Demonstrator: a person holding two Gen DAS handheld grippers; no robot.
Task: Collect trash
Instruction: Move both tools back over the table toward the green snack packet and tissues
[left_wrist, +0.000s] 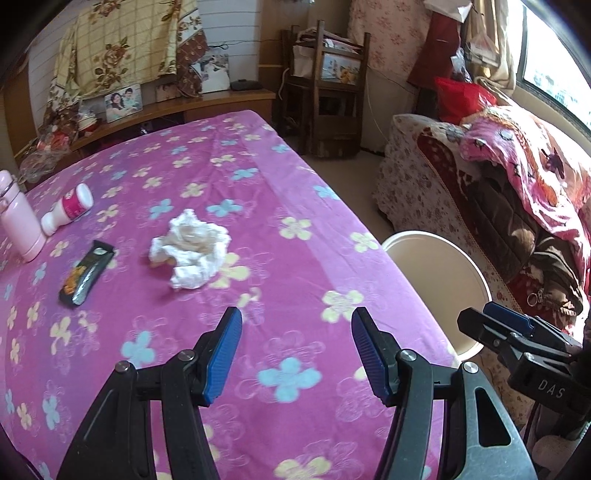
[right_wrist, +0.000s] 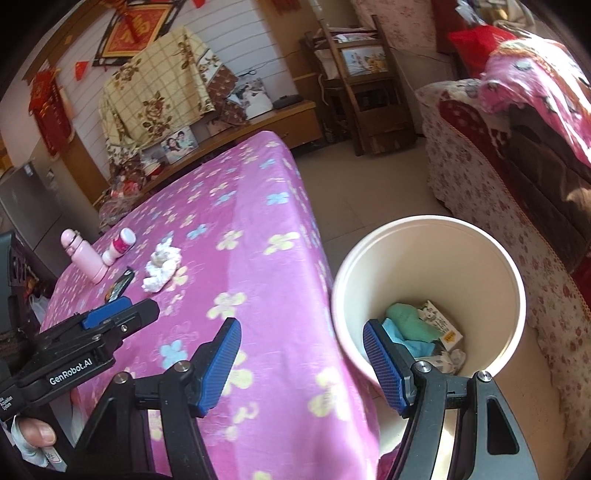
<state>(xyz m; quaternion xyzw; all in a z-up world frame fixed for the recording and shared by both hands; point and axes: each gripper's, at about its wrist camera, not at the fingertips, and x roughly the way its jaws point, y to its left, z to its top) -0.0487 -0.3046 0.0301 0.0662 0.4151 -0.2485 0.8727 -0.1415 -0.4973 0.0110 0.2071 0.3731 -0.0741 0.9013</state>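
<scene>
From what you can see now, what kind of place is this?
Probably a living room in a home: a table under a pink flowered cloth, framed family photos on a low cabinet, a sofa with blankets, a waste bin on the floor.

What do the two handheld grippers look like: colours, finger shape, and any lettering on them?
Both the left gripper and right gripper have black angular frames with silver pivot bolts and two flat, ribbed blue finger pads. White lettering marks the bodies: "GenRobot.AI" on the left, "DAS" on the right.

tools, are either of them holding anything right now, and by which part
Nothing is held. The left tool and right tool both stand open with only empty space between their pads.
</scene>
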